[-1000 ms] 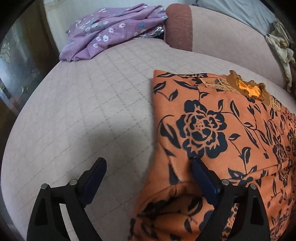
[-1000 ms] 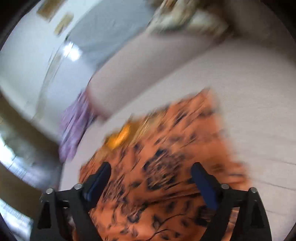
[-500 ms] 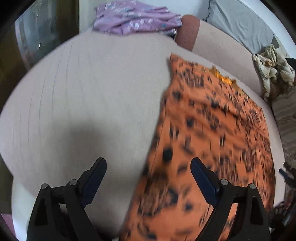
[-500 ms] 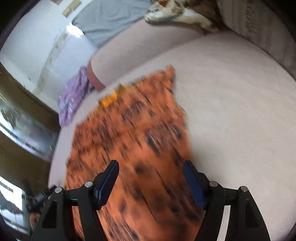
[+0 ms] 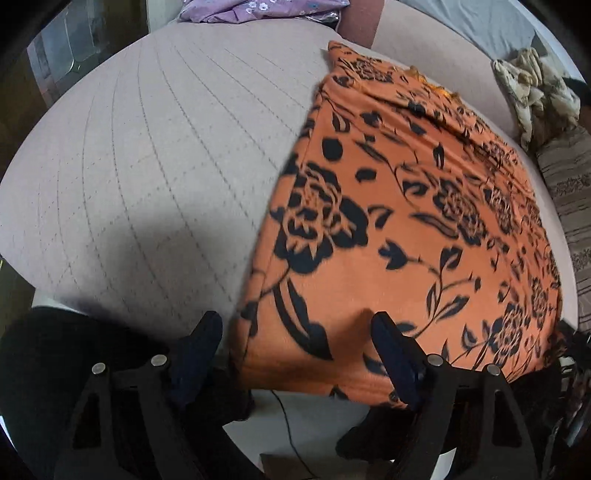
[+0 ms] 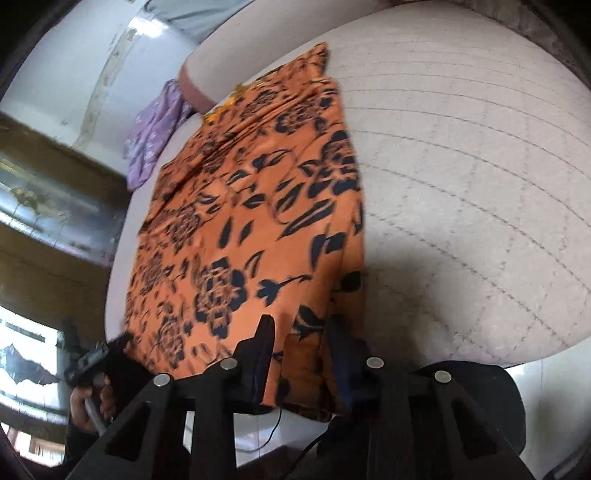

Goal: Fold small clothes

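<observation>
An orange cloth (image 5: 406,221) printed with black flowers is being laid out flat on a pale quilted bed (image 5: 147,155), its near hem hanging over the bed's front edge. In the left wrist view the cloth is lying on the right half of the bed, with its far corner reaching towards a reddish cushion (image 5: 360,22).

The left gripper (image 5: 295,354) is being held wide apart at the cloth's near left corner. Its jaws have just been closing a little, yet the hem is only being straddled: the right finger (image 5: 391,362) is seen against the fabric and the left finger (image 5: 199,350) is seen beside the cloth's edge, over the bare bed, and no pinch is being made.

The right gripper (image 6: 299,354) is being closed on the near right corner of the cloth (image 6: 240,229). Its jaws have just been closing quickly, and a fold of the hem is being squeezed between the two fingers.

A purple flowered garment (image 5: 258,9) is lying at the far end of the bed, well apart from the orange cloth. A cream patterned bundle (image 5: 535,88) is resting near the far right side. In the right wrist view a person's hand (image 6: 92,398) is seen at the lower left.
</observation>
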`<state>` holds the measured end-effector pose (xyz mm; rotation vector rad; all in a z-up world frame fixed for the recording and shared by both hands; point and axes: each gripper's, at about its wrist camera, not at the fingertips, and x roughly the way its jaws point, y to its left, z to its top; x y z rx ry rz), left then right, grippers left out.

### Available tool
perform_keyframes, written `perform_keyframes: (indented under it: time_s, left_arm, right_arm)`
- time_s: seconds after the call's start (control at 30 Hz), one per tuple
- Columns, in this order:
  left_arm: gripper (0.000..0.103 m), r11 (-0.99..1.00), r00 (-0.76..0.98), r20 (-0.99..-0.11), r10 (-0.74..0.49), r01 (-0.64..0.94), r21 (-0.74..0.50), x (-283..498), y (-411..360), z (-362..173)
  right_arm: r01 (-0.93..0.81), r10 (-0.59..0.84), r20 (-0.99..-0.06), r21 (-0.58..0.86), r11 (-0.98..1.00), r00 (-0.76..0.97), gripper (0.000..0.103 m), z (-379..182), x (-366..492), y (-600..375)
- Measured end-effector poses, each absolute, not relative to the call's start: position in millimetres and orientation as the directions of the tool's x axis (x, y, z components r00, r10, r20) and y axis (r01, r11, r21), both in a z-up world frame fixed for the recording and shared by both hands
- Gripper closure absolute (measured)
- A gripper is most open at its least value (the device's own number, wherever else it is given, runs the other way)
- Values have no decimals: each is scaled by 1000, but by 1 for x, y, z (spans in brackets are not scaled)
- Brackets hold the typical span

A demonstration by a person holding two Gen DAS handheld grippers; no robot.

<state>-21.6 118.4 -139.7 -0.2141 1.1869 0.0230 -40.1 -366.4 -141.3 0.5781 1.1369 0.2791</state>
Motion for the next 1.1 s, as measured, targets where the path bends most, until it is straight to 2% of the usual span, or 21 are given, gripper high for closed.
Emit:
perform_keyframes:
  time_s: [0.03,0.1,0.13,0.17,0.2,0.23,0.4,0.53,0.57,0.67,0.7,0.73,0.8,0.9,0.93,0.97,1.0,1.03,1.07,1.1]
  left_arm:
    - [21,982,375,-923,-91,-122,-146,-22,116,-140]
    - [49,984,373,-925,-75,-124,-130,-23,115,-140]
    - [58,981,377,-922,-91,-125,-148,-23,117,-139]
    - [90,979,379,-920,-103,-124,-161,-24,119,-138]
    - [97,971,380,-912,-153,-113,-210,-24,122,-134]
    - [97,960,388,-901,-192,-117,-255,-24,125,-128]
    - [96,954,474,-852,-223,-74,-291,-34,124,-99]
    - [92,960,373,-907,-195,-118,-255,-21,123,-136]
    - [91,959,369,-909,-194,-126,-256,-21,126,-142]
    - [83,953,383,-900,-210,-123,-275,-23,126,-136]
    - [88,959,379,-903,-201,-110,-260,-23,125,-136]
    - [97,963,383,-903,-196,-97,-250,-24,124,-134]
    - [97,958,397,-891,-222,-82,-275,-21,124,-126]
    - [96,960,397,-893,-214,-83,-267,-12,124,-123]
    - [95,962,378,-901,-214,-79,-262,-10,123,-128]
    - [94,965,364,-908,-207,-79,-251,-10,123,-132]
    - [92,964,371,-905,-209,-80,-255,-11,123,-134]
    - [91,963,376,-902,-211,-79,-258,-14,123,-135]
    - [85,963,377,-902,-211,-77,-257,-16,123,-134]
    - [73,964,374,-901,-218,-64,-260,-16,120,-133]
  right_arm:
    - [92,488,-767,570,817,416,69,-142,-40,-368]
    - [93,497,-761,580,809,416,69,-143,-42,-369]
    - [90,500,-759,582,808,416,69,-144,-42,-370]
    - [86,506,-756,586,806,414,74,-144,-43,-370]
    - [87,512,-752,593,801,414,95,-143,-42,-371]
    - [92,527,-742,610,787,414,96,-142,-42,-372]
    - [57,570,-652,682,729,499,96,-110,-47,-381]
    - [115,586,-676,693,712,446,90,-134,-40,-385]
    - [139,583,-698,682,718,415,86,-145,-38,-383]
    - [157,594,-685,700,697,421,85,-155,-41,-382]
    - [159,597,-682,705,691,423,85,-155,-41,-384]
    - [159,604,-676,711,685,421,85,-157,-41,-385]
    - [145,600,-682,702,697,418,93,-156,-39,-386]
    - [137,570,-702,674,726,427,93,-147,-39,-390]
    - [147,528,-734,633,760,427,90,-145,-38,-392]
    - [169,474,-769,584,794,428,81,-143,-38,-395]
    - [182,470,-773,582,793,426,59,-144,-39,-398]
    - [191,486,-766,599,778,421,44,-146,-40,-401]
    - [182,514,-748,624,760,420,28,-147,-43,-402]
    - [173,515,-748,623,763,418,27,-146,-45,-399]
